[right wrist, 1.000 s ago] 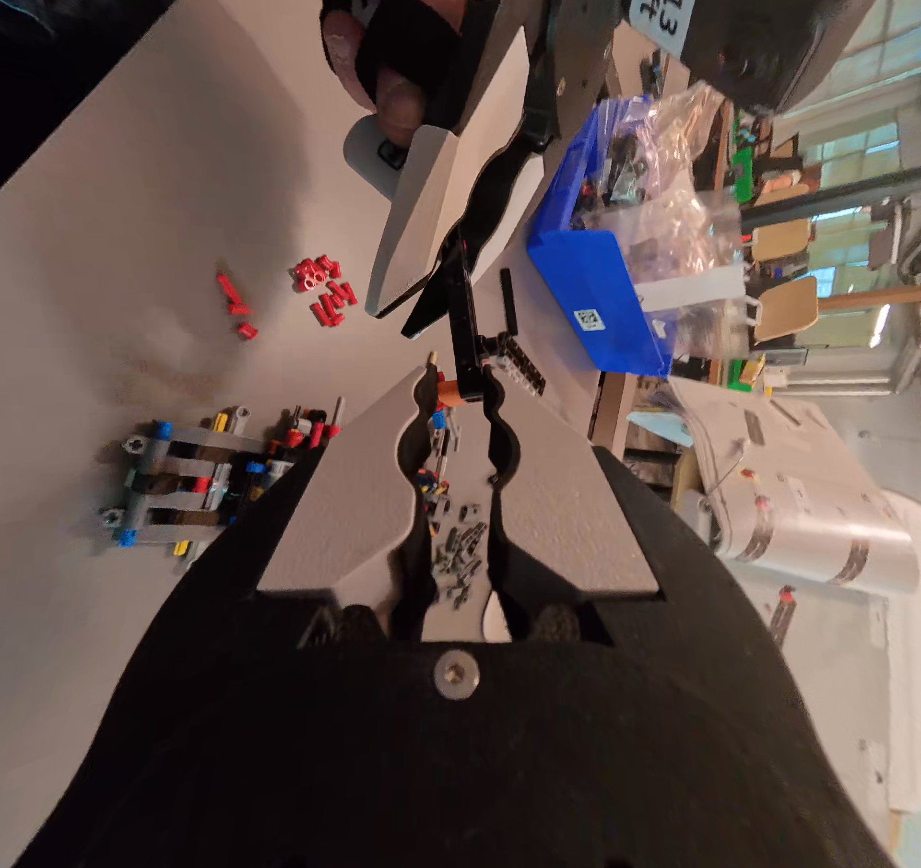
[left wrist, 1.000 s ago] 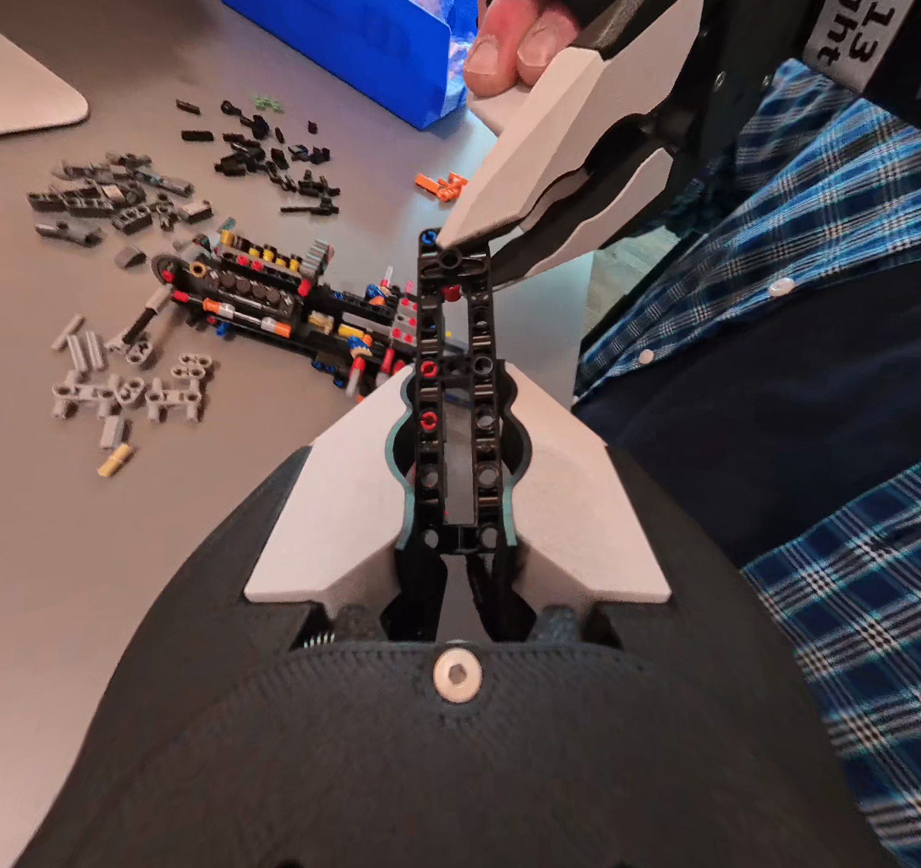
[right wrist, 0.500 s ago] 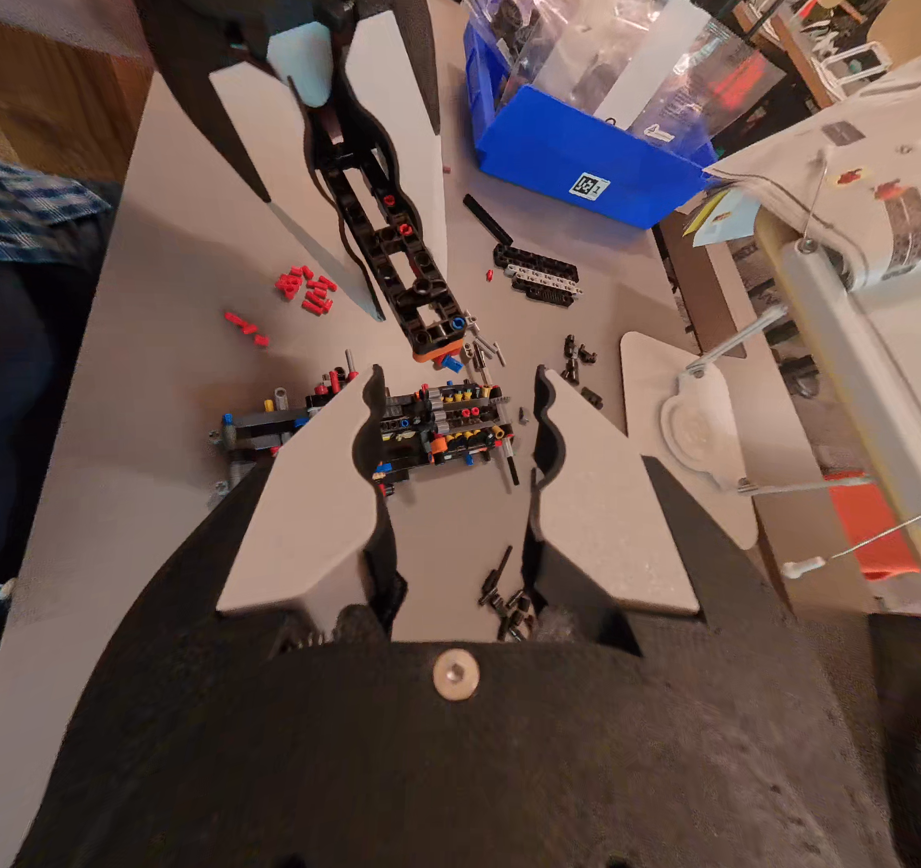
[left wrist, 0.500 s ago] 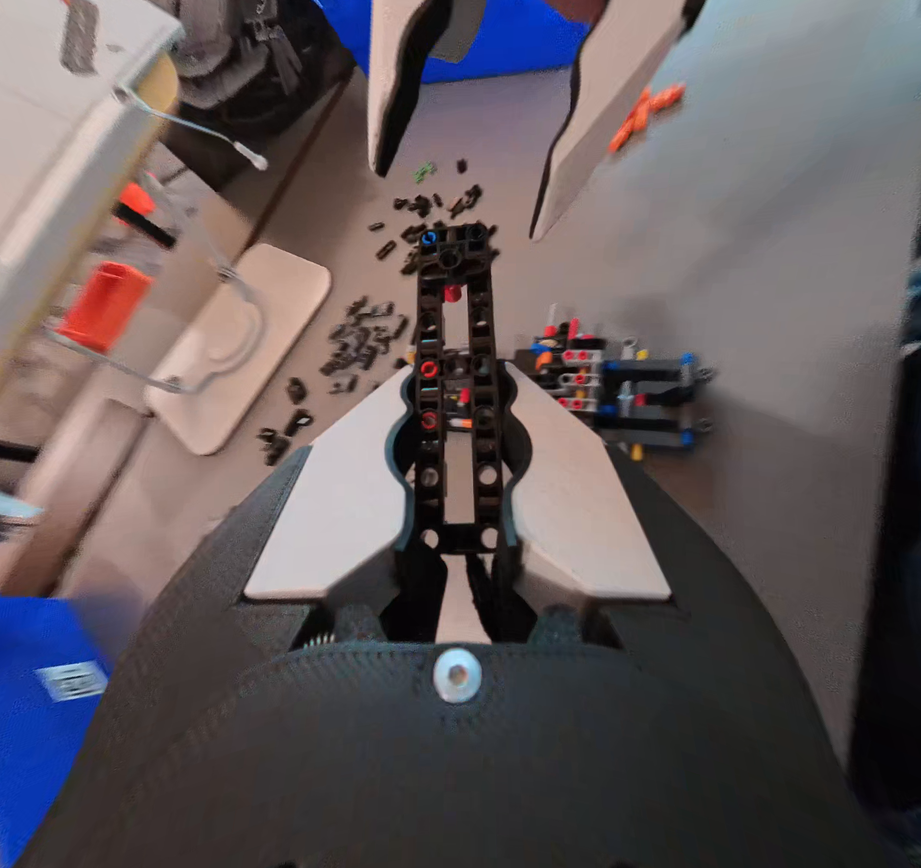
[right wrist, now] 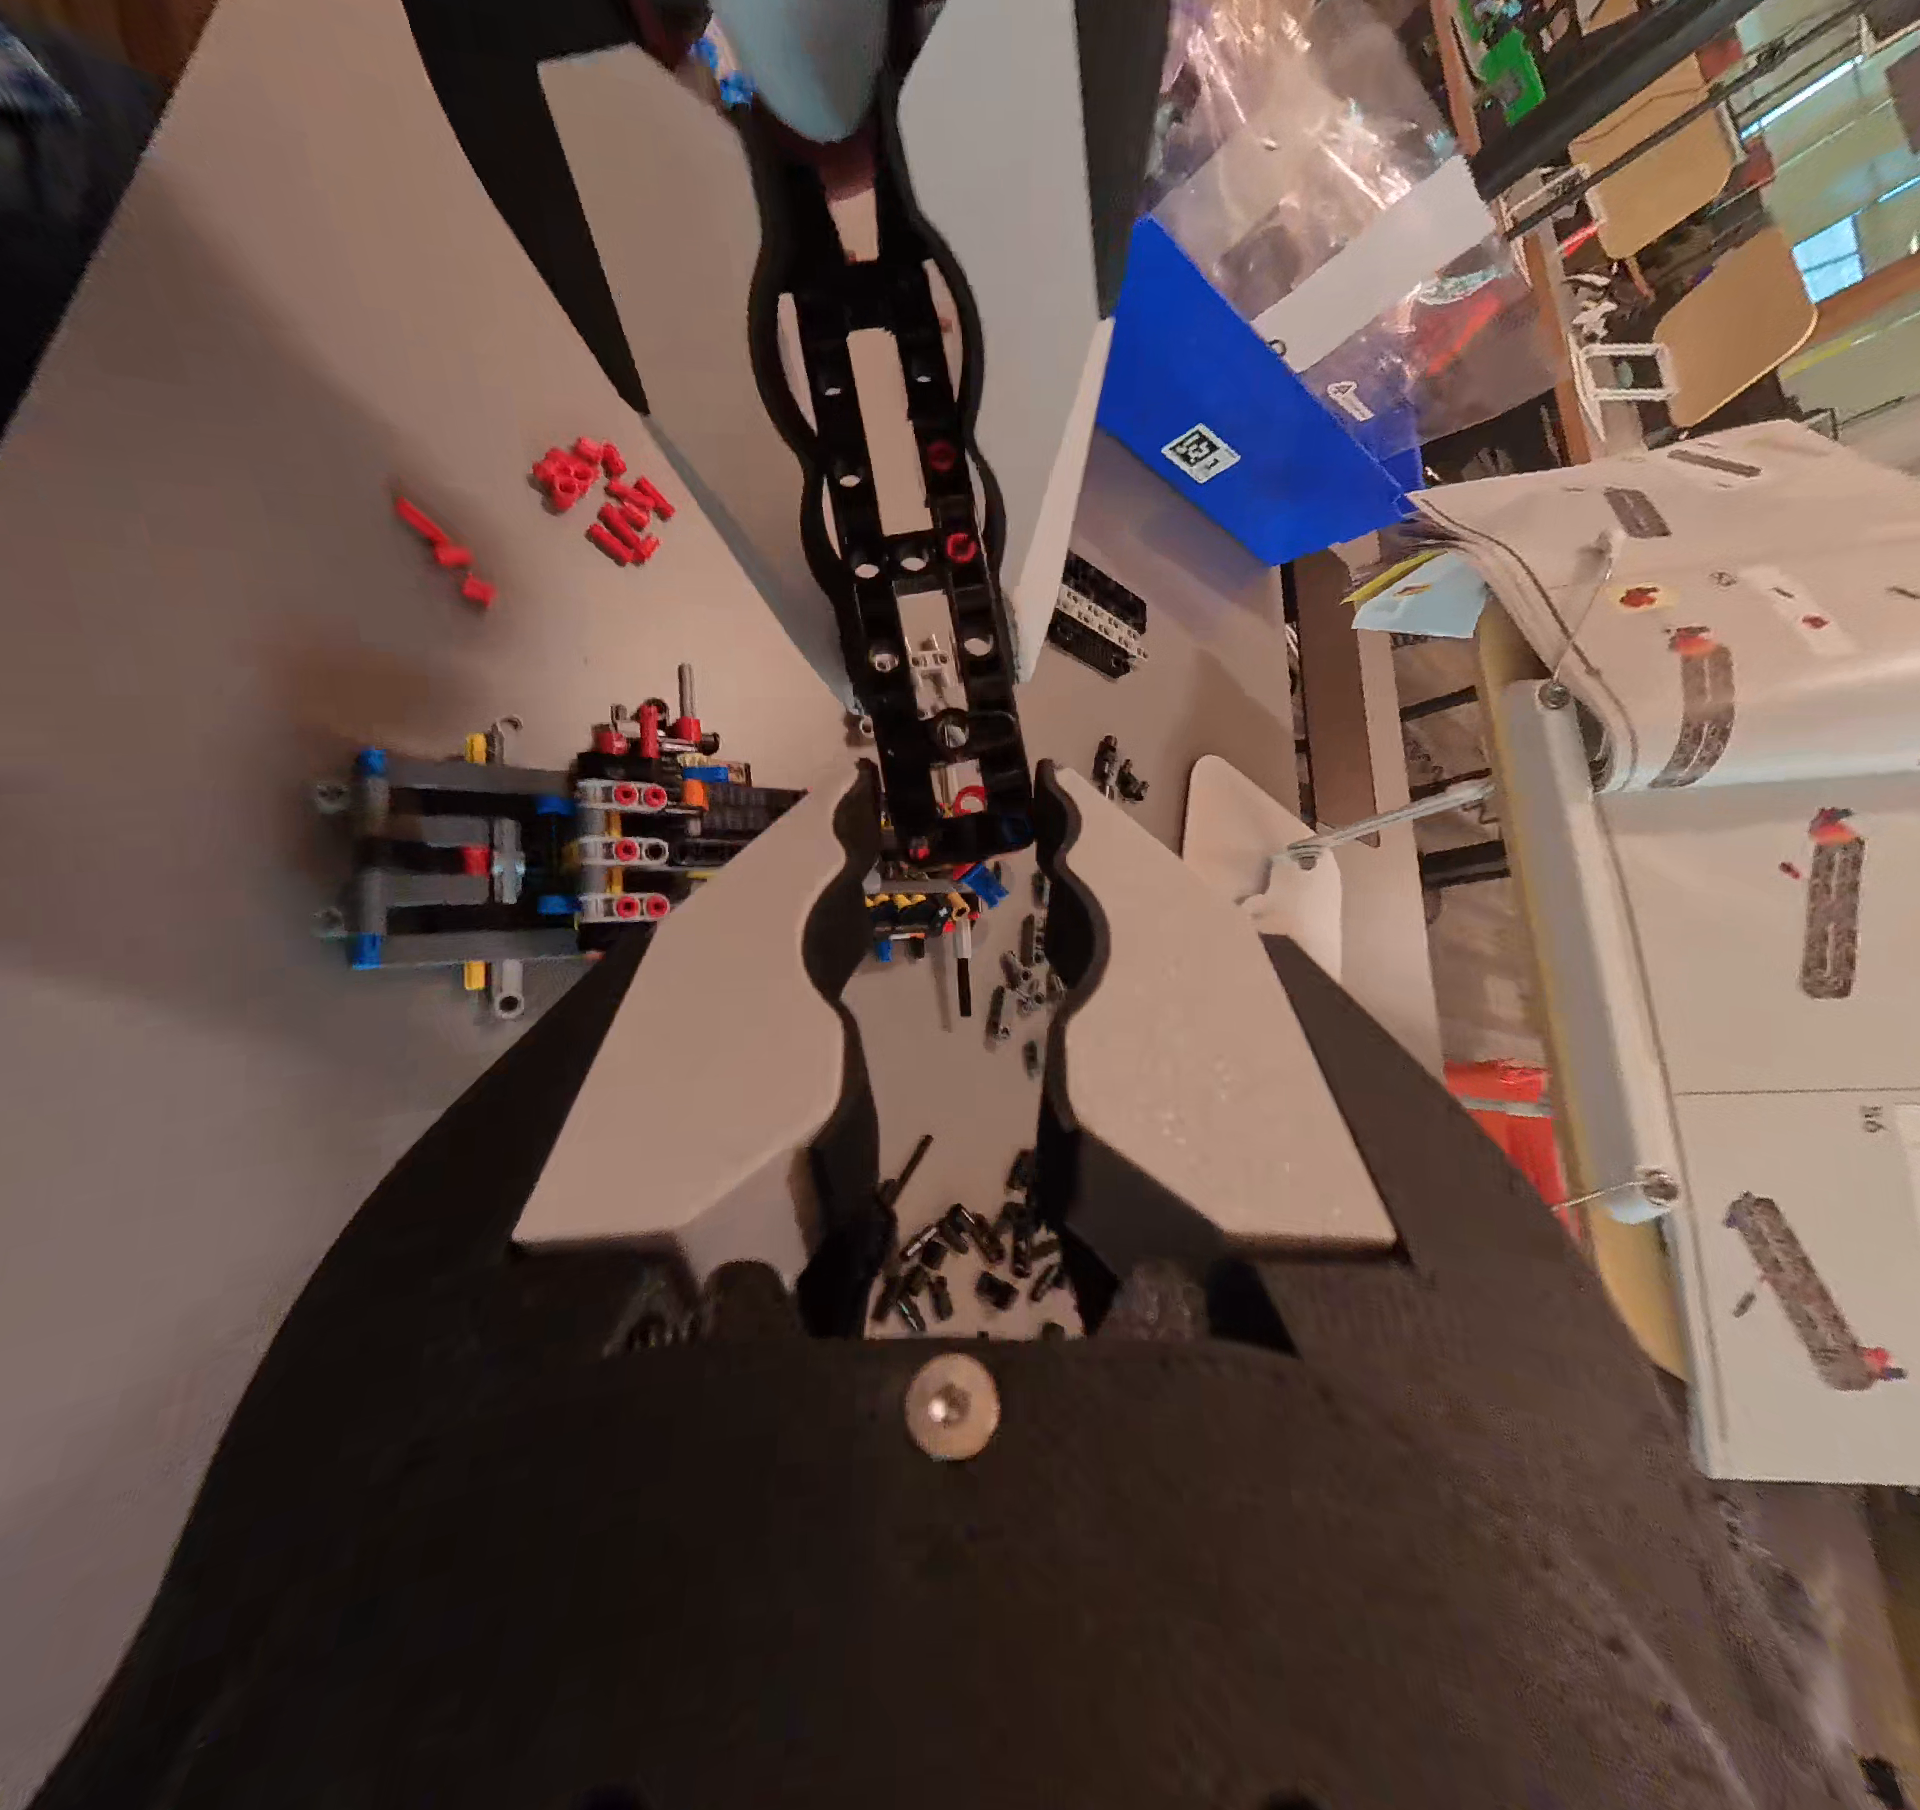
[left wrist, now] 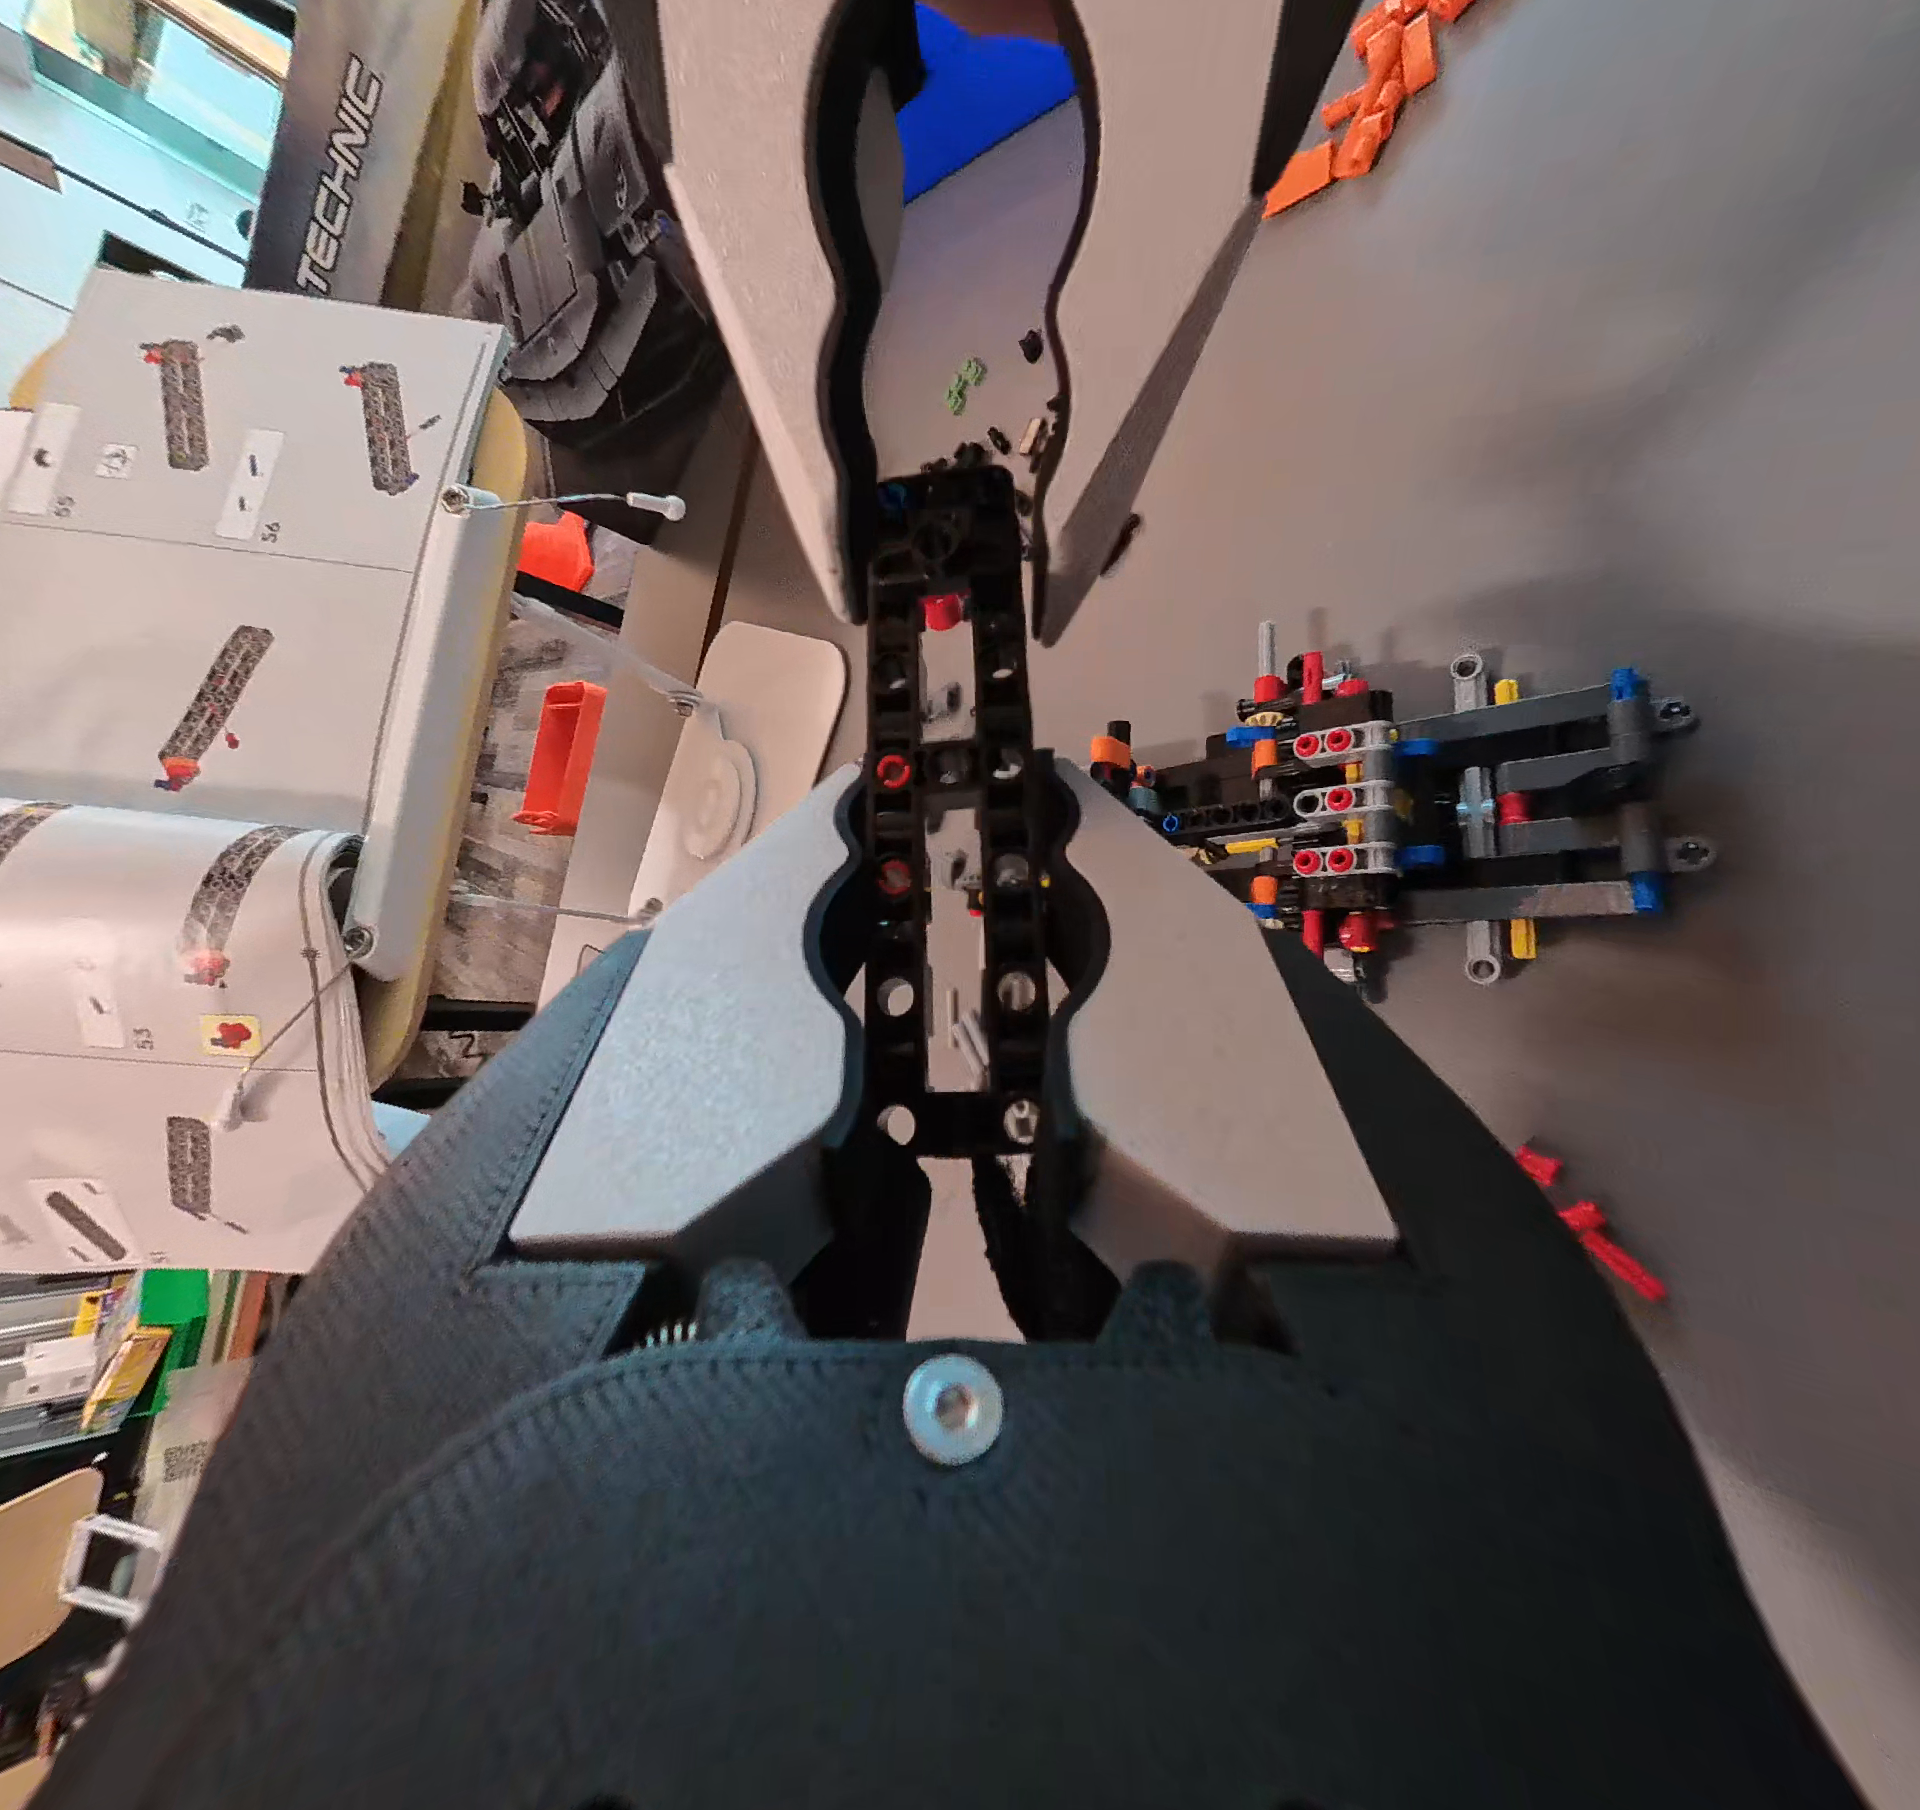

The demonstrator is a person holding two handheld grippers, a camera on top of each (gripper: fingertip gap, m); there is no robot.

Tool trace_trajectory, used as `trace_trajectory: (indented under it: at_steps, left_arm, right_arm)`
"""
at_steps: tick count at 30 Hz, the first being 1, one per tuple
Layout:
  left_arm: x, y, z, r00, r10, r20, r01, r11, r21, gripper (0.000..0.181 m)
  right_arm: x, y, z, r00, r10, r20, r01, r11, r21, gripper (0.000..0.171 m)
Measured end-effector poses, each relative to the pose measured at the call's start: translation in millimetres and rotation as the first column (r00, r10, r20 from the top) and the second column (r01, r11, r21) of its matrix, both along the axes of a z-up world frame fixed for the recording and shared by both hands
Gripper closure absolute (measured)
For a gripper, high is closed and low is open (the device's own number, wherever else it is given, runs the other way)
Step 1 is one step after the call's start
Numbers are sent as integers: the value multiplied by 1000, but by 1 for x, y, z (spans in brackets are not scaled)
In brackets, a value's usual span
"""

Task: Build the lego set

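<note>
A long black lego frame [left wrist: 896,680] with red pins in its holes is held in the air between both grippers. My left gripper [left wrist: 956,773] is shut on its near half. My right gripper [left wrist: 945,607] comes in from the top of the left wrist view, its two fingertips against the sides of the frame's far end. In the right wrist view the frame [right wrist: 914,555] runs from the left gripper [right wrist: 935,690] down to my right gripper [right wrist: 951,778], whose fingertips pinch its end. The built chassis [left wrist: 1455,804] lies on the table below and also shows in the right wrist view [right wrist: 520,856].
On the grey table lie red pins [right wrist: 603,503], orange pieces [left wrist: 1392,67], small black pins [right wrist: 966,1241] and black beams [right wrist: 1101,607]. A blue bin [right wrist: 1236,430] of bags stands at the back. An open instruction booklet [left wrist: 208,617] on a stand and the set's box [left wrist: 436,150] stand beside the table. Less than 4 cm separates the two grippers' tips.
The right gripper let go of the frame's tip, swung round to face the left gripper, opened wide, then narrowed onto the frame's far end. The left gripper turned with the frame still held.
</note>
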State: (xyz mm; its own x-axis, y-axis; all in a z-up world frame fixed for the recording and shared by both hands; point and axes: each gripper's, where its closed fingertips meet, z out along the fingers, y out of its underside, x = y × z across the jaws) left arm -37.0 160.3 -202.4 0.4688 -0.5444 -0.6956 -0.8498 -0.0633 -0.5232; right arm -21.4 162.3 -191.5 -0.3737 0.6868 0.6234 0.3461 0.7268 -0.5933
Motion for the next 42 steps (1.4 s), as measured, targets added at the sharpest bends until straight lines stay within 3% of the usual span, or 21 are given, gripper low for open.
trace_trajectory:
  at_steps: [6, 9, 11, 14, 19, 22, 25, 30, 36, 42]
  left_arm:
    - [-1, 4, -3, 1000, 17, 18, -17, 1000, -27, 155]
    - [0, -2, -4, 977, 31, 209, 0, 989, -148, 139]
    - [7, -10, -1, 906, 38, 422, 85, 959, -269, 132]
    - [20, -21, 4, 755, 56, 654, 275, 878, -392, 138]
    - [46, -27, 1, 527, 140, 838, 539, 707, -457, 163]
    - [51, -20, -4, 467, 186, 865, 595, 657, -463, 173]
    - [55, -12, -11, 474, 181, 862, 605, 644, -468, 174]
    - [55, 4, -17, 513, 153, 845, 577, 667, -471, 174]
    - [34, 23, -35, 665, 120, 737, 431, 745, -510, 174]
    - [12, 41, -42, 655, 128, 745, 386, 791, -475, 174]
  right_arm:
    - [2, 9, 1, 999, -13, -50, 23, 982, 190, 147]
    - [6, 14, 1, 996, -24, -91, 50, 958, 284, 147]
    - [9, 13, 1, 994, -8, -113, 47, 938, 343, 147]
    - [12, 11, -2, 991, 4, -130, 48, 916, 398, 147]
    - [18, 7, -3, 990, 19, -143, 48, 893, 448, 147]
    - [25, 9, -5, 990, 6, -140, 59, 891, 451, 146]
    - [30, 18, -10, 990, -41, -132, 94, 896, 433, 144]
    - [39, 38, -6, 979, -128, -161, 181, 910, 373, 126]
    - [54, 57, 1, 953, -215, -211, 259, 944, 206, 124]
    - [65, 69, -1, 927, -298, -230, 304, 952, -6, 126]
